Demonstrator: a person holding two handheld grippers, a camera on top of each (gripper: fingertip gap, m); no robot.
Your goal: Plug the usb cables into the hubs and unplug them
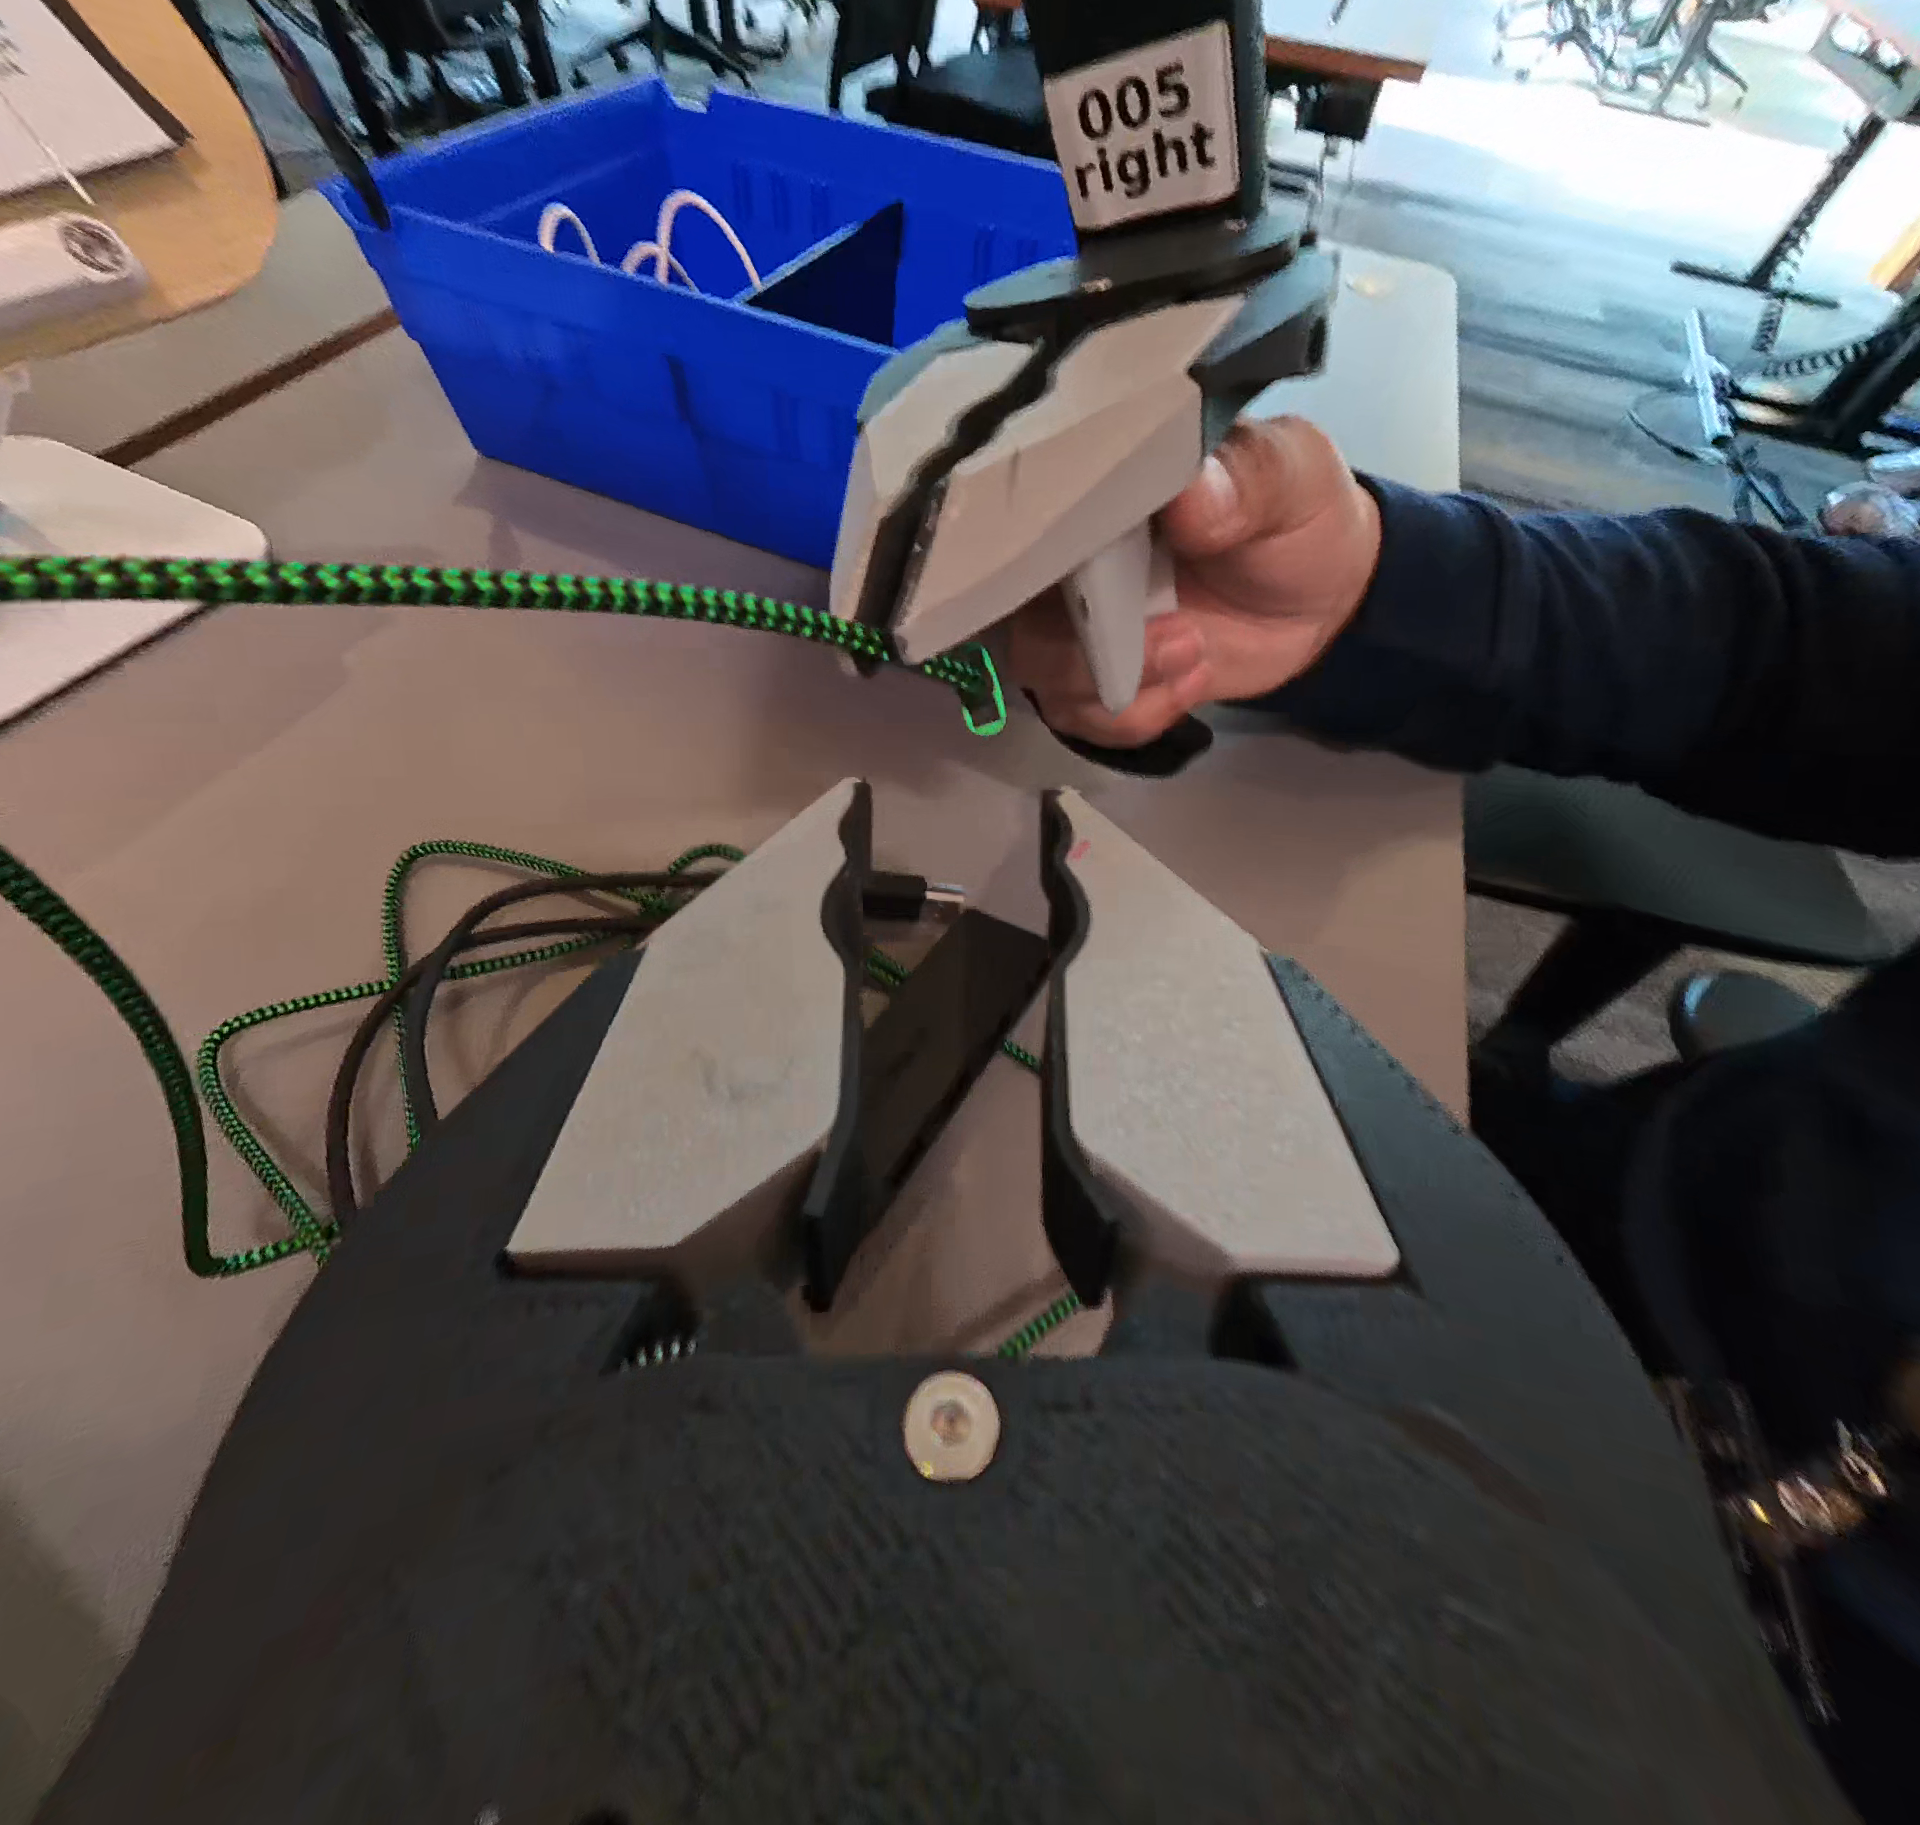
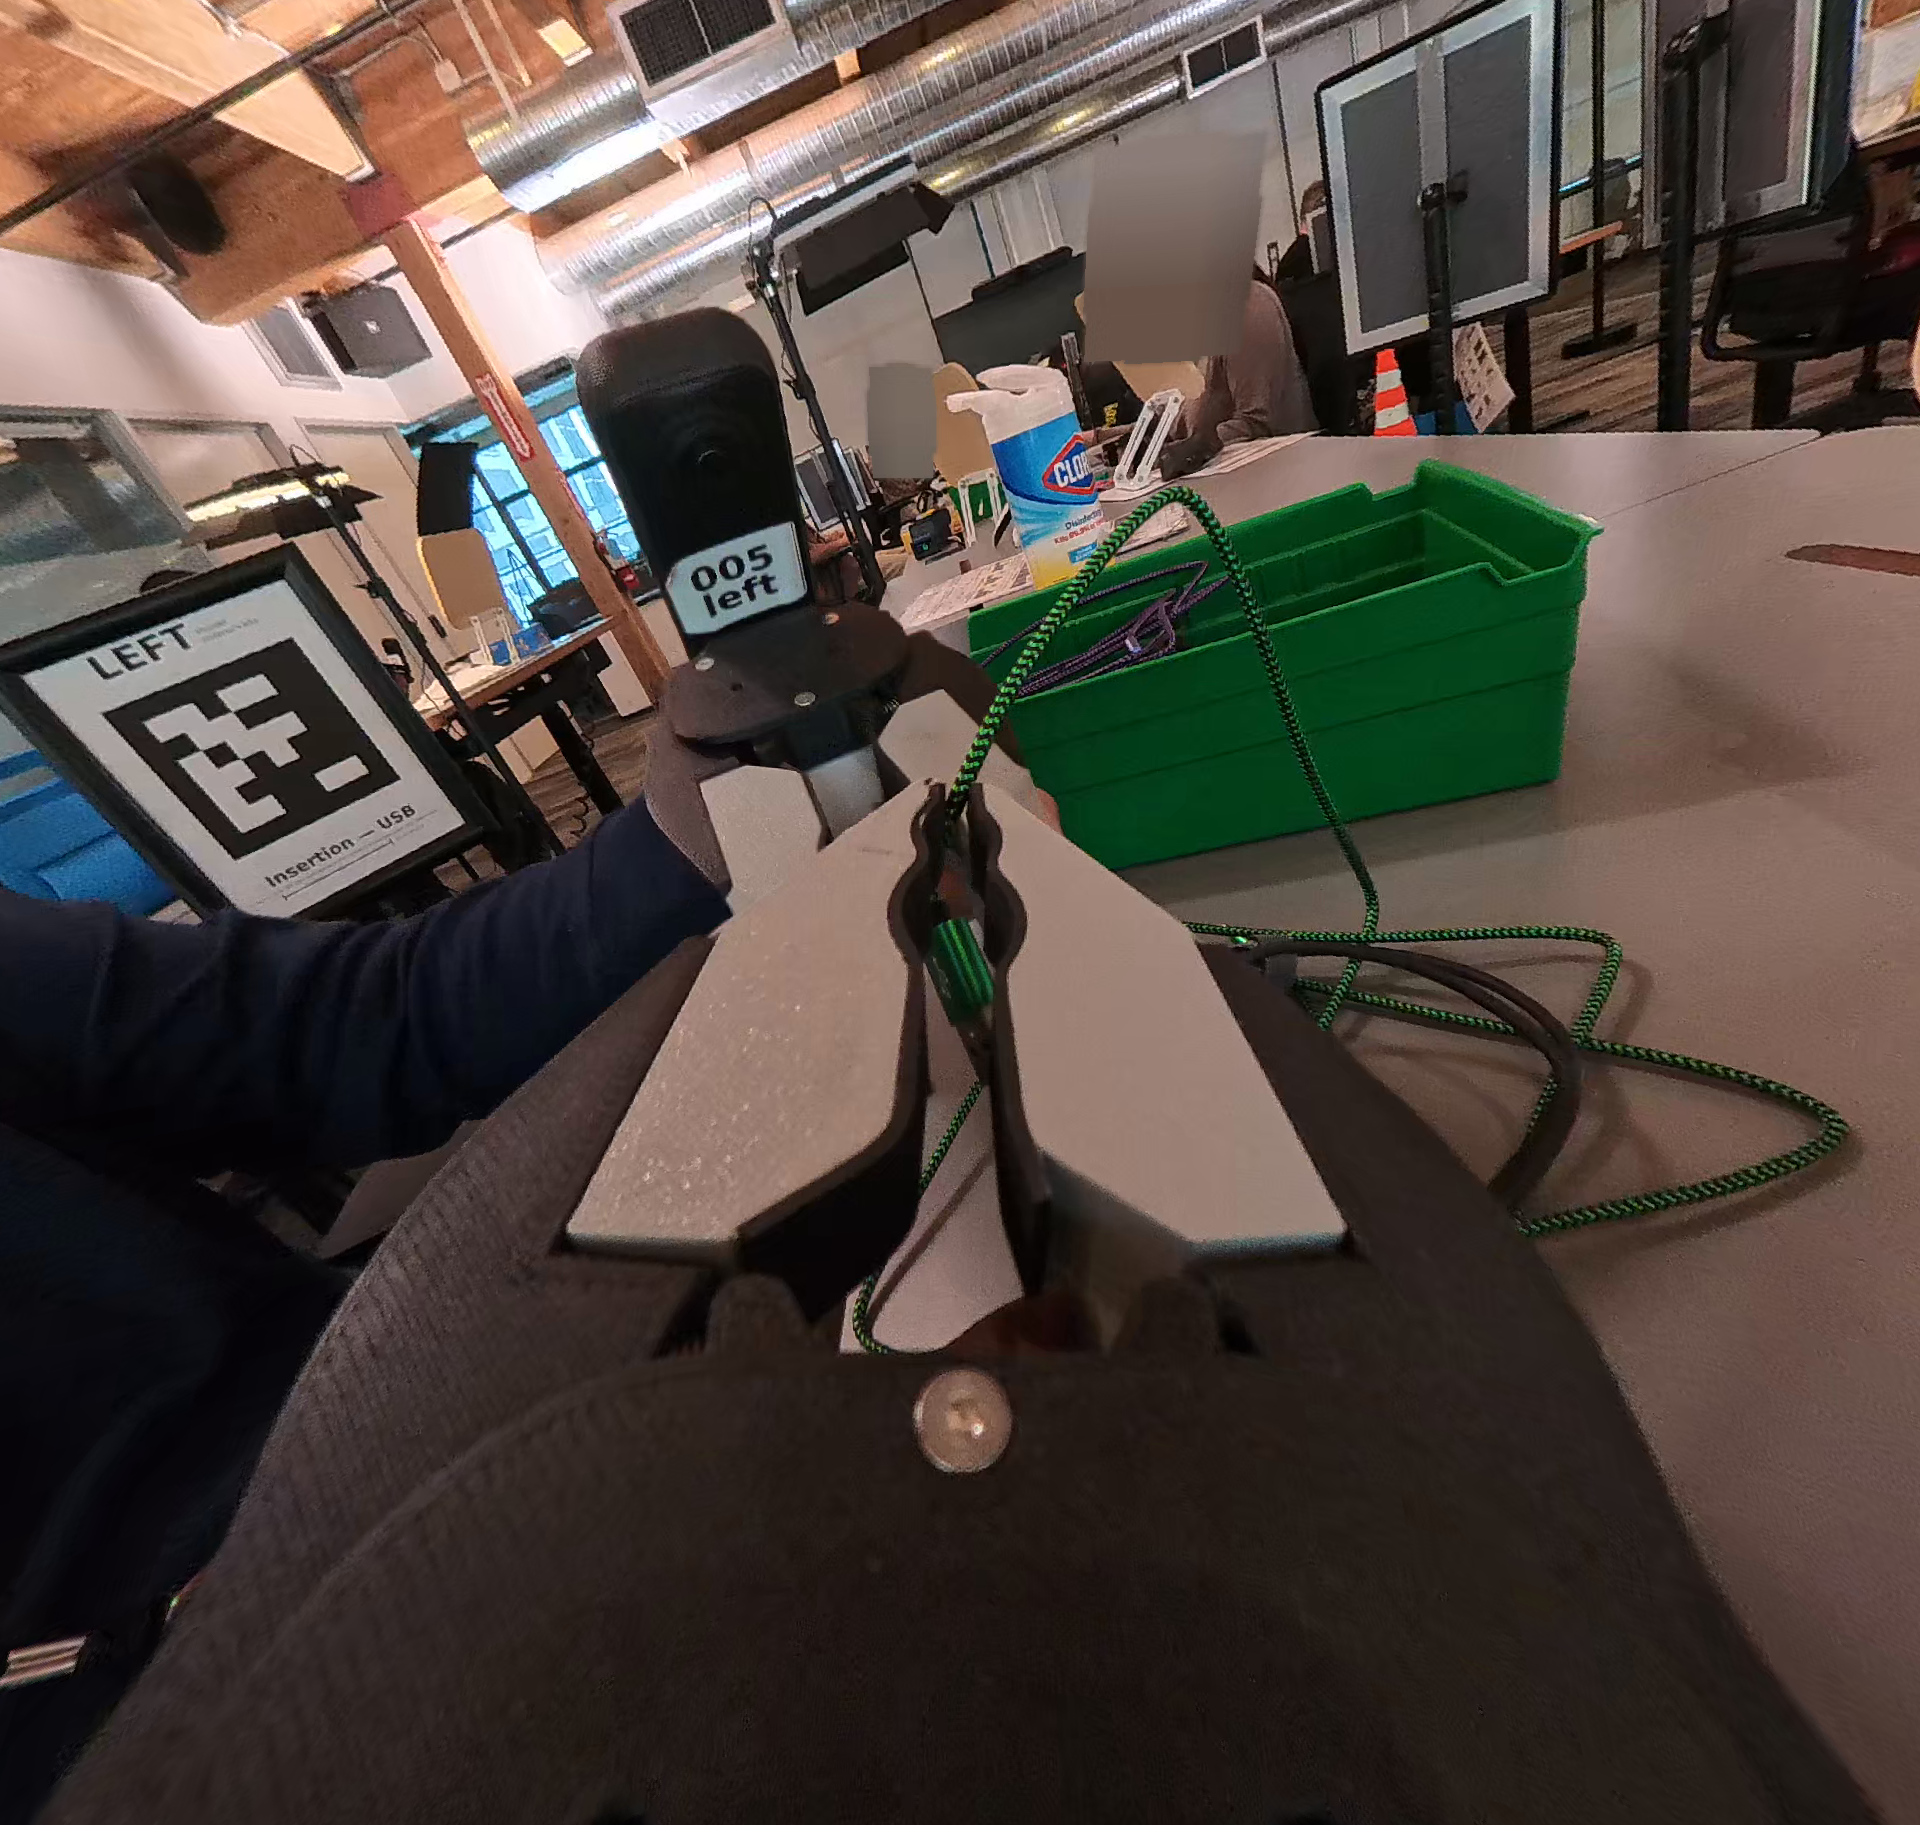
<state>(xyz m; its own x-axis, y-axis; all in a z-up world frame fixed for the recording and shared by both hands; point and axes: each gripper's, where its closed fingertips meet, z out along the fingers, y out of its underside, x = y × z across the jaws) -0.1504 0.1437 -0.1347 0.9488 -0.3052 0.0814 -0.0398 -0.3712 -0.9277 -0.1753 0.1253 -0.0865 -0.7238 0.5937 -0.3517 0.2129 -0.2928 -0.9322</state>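
Note:
My left gripper (image 1: 956, 804) is shut on a black USB hub (image 1: 935, 1027), which sits slanted between the pads just above the grey table (image 1: 520, 736). A black plug (image 1: 904, 892) on a black cable (image 1: 416, 996) lies at the hub's far end. My right gripper (image 1: 883, 653) hovers just beyond and above the hub. It is shut (image 2: 951, 804) on a green-and-black braided cable (image 1: 416, 586), right behind its green plug (image 1: 982, 700). The plug (image 2: 956, 954) points toward the hub and stands apart from it.
A blue bin (image 1: 665, 321) with a white cable (image 1: 665, 237) stands past the right gripper. A green bin (image 2: 1299, 684) holds a purple cable (image 2: 1132, 643). Green cable loops (image 2: 1662, 1100) and the black cable (image 2: 1507, 1027) lie on the table. A wipes canister (image 2: 1039, 476) and a framed marker sign (image 2: 239, 726) stand farther off. Spacing between my two grippers at the tips: around 5 cm.

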